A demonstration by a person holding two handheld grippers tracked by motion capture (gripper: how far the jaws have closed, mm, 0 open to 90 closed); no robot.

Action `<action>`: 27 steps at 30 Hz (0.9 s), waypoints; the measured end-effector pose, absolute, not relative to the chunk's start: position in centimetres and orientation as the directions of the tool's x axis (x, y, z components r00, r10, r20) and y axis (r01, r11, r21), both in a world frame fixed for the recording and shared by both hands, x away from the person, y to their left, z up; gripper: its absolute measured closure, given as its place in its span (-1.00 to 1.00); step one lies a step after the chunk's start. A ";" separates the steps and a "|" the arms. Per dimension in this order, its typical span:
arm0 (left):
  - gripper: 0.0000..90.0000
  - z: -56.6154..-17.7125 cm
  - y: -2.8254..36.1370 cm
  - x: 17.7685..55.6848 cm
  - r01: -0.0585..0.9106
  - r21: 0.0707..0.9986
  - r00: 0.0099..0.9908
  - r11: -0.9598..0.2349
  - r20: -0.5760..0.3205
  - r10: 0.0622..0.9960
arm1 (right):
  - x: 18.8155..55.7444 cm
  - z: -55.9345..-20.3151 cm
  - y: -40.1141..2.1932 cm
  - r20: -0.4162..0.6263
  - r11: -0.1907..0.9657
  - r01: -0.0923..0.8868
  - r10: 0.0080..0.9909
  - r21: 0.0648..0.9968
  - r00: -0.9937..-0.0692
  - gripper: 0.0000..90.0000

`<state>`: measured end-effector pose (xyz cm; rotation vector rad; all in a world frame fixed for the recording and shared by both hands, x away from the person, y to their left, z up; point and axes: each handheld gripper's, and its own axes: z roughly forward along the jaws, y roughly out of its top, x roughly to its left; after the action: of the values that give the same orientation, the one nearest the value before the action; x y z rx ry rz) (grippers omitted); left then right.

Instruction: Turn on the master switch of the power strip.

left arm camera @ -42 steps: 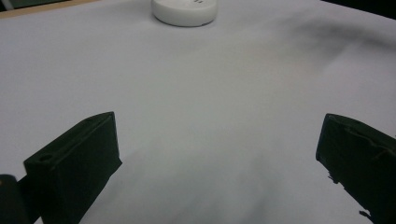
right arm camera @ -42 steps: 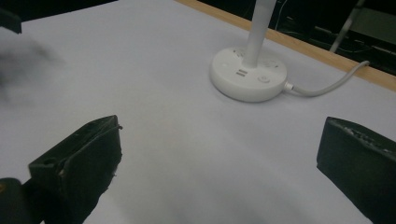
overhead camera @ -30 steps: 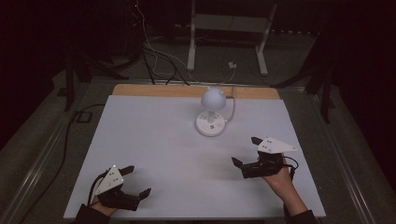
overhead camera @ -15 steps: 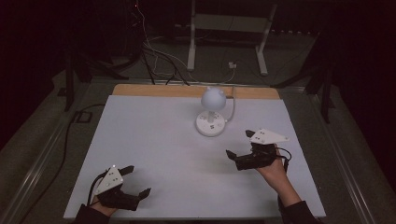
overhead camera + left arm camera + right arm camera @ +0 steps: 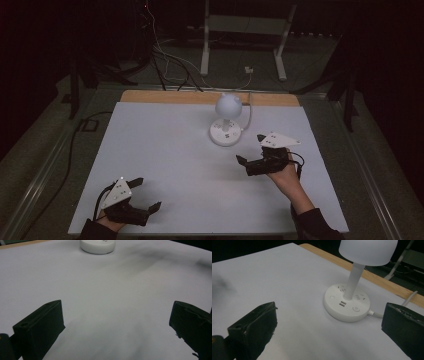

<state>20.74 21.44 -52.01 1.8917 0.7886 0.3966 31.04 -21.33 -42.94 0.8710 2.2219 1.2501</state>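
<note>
In your right claw's view the lamp loses the top of its shade to the upper edge, and its cable disappears behind a jaw. In your left claw's view only the lamp's base is in frame, cut off above. From the high view, the base's sockets are too small to tell.

Glossy white plastic lamp, matt table

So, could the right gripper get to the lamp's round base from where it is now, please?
Probably yes: the right gripper is open, faces the lamp base, and bare white tabletop lies between them.
</note>
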 end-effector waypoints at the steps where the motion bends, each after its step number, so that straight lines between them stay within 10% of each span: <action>1: -1.00 -52.0 21.4 20.7 0.347 0.895 0.732 -0.279 -0.073 0.677 | 31.0 -42.9 -21.3 -0.072 0.392 0.306 0.708 0.868 -0.703 -1.00; 27: -1.00 -52.0 21.5 20.7 0.349 0.897 0.733 -0.272 -0.081 0.675 | 35.1 -44.3 -19.3 -0.091 0.425 0.337 0.723 0.840 -0.685 -1.00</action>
<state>20.67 21.50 -51.97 1.8836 0.7905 0.3879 35.05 -19.32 -44.35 0.8975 2.2412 1.1743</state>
